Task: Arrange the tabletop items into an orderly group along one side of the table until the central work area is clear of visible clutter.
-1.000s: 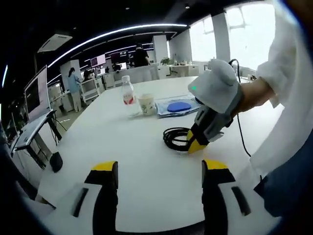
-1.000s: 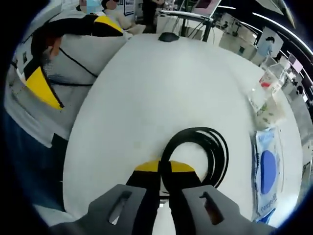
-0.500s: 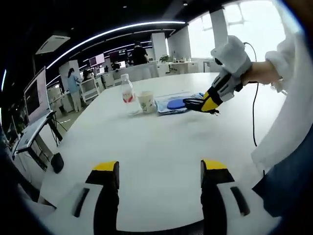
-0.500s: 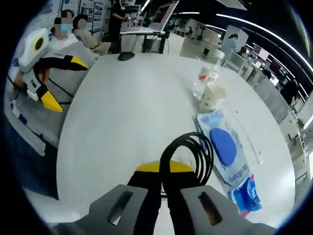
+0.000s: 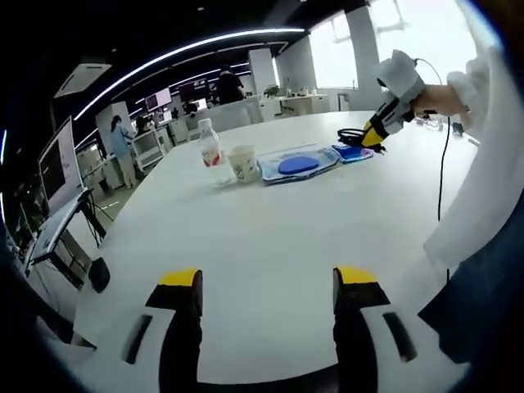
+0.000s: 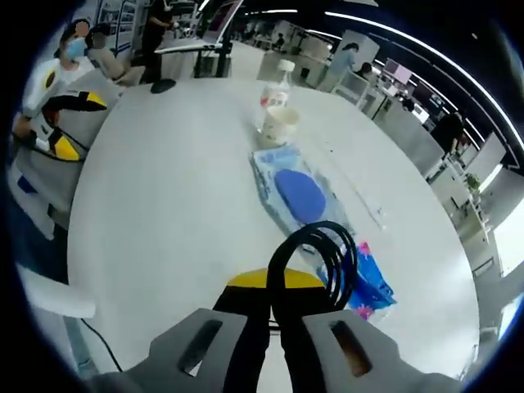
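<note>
1. The right gripper (image 6: 274, 282) is clamped on a coiled black cable (image 6: 323, 258); in the right gripper view its yellow-tipped jaws sit pressed together with the cable loop rising between and beyond them.
2. In the left gripper view the same right gripper (image 5: 378, 133) shows far across the white worktop (image 5: 270, 237), held by a hand in a white sleeve (image 5: 471, 90), with the cable (image 5: 352, 136) hanging from its tip just above the small blue packet (image 5: 354, 152).
3. From the right gripper view, the cable loop lies over the near end of the blue packet (image 6: 370, 285), which sits at the end of a row of things. I cannot tell whether the cable touches the packet or the worktop (image 6: 164, 205).
4. The row runs along one side of the worktop: a clear plastic bottle with a red label (image 6: 277, 88), a paper cup (image 6: 279, 127) just beside it, then a clear bag holding a round blue disc (image 6: 299, 195), then the blue packet.
5. The same row shows in the left gripper view: bottle (image 5: 212, 153), cup (image 5: 243, 163), bag with the blue disc (image 5: 296, 164).
6. The left gripper (image 5: 266, 282) has its jaws wide apart and holds nothing, low over the near edge of the worktop.
7. The left gripper (image 6: 59, 123) also appears at the left of the right gripper view, beside the person's body.
8. A thin black cord (image 5: 443, 176) hangs down from the right hand's side.
</note>
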{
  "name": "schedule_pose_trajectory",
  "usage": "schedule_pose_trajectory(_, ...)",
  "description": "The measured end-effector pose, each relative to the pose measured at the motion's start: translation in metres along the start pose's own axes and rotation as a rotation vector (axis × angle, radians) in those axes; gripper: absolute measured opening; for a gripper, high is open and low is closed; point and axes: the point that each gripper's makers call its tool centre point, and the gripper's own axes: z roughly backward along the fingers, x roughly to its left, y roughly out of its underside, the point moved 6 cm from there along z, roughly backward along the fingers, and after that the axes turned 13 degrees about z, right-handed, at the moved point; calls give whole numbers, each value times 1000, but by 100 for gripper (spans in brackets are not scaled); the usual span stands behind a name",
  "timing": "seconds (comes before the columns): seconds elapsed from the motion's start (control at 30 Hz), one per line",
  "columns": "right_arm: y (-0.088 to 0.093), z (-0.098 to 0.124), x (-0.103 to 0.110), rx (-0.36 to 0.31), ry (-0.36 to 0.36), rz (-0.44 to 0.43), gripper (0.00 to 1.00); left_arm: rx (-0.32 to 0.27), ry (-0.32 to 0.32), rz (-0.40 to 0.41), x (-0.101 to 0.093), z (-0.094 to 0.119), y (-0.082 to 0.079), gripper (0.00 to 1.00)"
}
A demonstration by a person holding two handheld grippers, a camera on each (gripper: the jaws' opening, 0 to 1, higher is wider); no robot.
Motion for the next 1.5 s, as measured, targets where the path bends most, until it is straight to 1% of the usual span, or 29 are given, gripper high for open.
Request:
schedule_pose_trajectory(0.13, 15, -2, 1, 25, 5, -32, 0, 6, 3, -3, 0, -1, 1, 65)
schedule_pose_trajectory(0.4, 42, -13, 5, 76, -6, -113, 0, 30, 3, -11, 1, -2, 5, 62)
schedule_pose_trajectory(0.5, 47, -16, 7, 78, -16, -150, 0, 32, 3, -10, 1, -3, 5, 62)
schedule_pose_trajectory(0.6, 52, -21, 12, 88, -29, -156, 0, 40, 2, -17, 0, -3, 6, 61)
schedule_pose_trajectory(0.73, 54, -25, 14, 87, -32, -164, 0, 58, -2, -30, 1, -4, 9, 58)
schedule_pose_trajectory(0.83, 54, -29, 17, 72, -53, -225, 0, 56, -1, -27, 1, -4, 9, 58)
schedule_pose_trajectory(1.0, 55, -33, 22, 74, -75, -207, 0, 66, -7, -32, 1, -4, 10, 57)
schedule_pose_trajectory(1.1, 57, -38, 24, 69, -100, -235, 0, 67, -3, -33, 0, -3, 9, 57)
schedule_pose_trajectory(1.5, 55, -42, 30, 61, -125, -286, 0, 74, 1, -36, -2, -3, 10, 55)
